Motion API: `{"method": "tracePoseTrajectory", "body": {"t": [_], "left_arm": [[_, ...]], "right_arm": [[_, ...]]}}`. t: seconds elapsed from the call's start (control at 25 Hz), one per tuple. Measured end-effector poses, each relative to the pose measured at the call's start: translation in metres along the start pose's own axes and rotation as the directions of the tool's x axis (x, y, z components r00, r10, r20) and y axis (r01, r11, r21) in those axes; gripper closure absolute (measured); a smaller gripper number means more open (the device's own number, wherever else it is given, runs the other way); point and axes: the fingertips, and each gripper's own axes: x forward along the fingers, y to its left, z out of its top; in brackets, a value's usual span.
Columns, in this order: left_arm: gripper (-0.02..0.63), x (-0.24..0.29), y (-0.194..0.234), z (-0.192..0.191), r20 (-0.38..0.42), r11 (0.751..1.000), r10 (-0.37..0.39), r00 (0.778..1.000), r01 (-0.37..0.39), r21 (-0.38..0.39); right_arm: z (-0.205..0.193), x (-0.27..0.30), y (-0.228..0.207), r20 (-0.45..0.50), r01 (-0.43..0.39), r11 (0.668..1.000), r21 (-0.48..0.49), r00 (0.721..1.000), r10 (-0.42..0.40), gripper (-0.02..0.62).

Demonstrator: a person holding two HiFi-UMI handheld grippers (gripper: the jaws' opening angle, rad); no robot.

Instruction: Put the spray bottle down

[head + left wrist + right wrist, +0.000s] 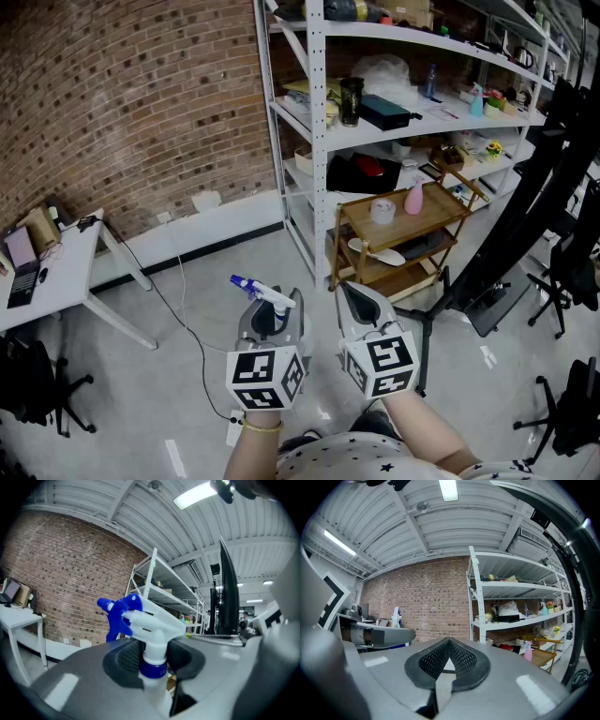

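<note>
A spray bottle [263,292] with a white head and a blue trigger and nozzle stands upright between the jaws of my left gripper [272,317], which is shut on its neck. In the left gripper view the spray bottle [149,626] fills the middle, its blue collar pinched between the black pads [123,662] of my left gripper [149,663]; the nozzle points left. The bottle's body is hidden below the jaws. My right gripper [360,305] is held level beside it, to the right. In its own view the right gripper [449,662] is shut with nothing in it.
A white metal shelving unit [319,141] with several items stands ahead, and a low wooden cart [408,230] carries a pink bottle [413,199]. There is a white desk [56,272] at left, a black stand [525,187] and chairs at right, and a cable [187,319] on the grey floor.
</note>
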Motion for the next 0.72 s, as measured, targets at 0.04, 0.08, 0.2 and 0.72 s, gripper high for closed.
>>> {"method": "tracePoseTrajectory", "body": {"t": [0.04, 0.08, 0.2, 0.72], "left_arm": [[0.48, -0.006, 0.01, 0.0, -0.001, 1.0, 0.011, 1.0, -0.011, 0.0], [0.48, -0.012, 0.02, 0.001, -0.001, 1.0, 0.023, 1.0, -0.023, -0.001], [0.48, -0.031, 0.052, 0.0, -0.003, 0.998, 0.068, 0.998, -0.068, 0.0], [0.48, -0.118, 0.195, 0.004, 0.008, 0.929, 0.37, 0.929, -0.369, -0.033]], "right_arm": [[-0.001, 0.003, 0.009, 0.001, -0.008, 1.0, 0.003, 1.0, 0.008, 0.597], [-0.001, 0.005, 0.019, 0.002, -0.017, 1.0, 0.005, 1.0, 0.017, 0.597], [-0.003, 0.017, 0.051, 0.006, -0.057, 0.998, 0.002, 0.998, 0.057, 0.597], [-0.012, 0.082, 0.193, -0.037, -0.374, 0.927, -0.023, 0.927, 0.373, 0.597]]}}
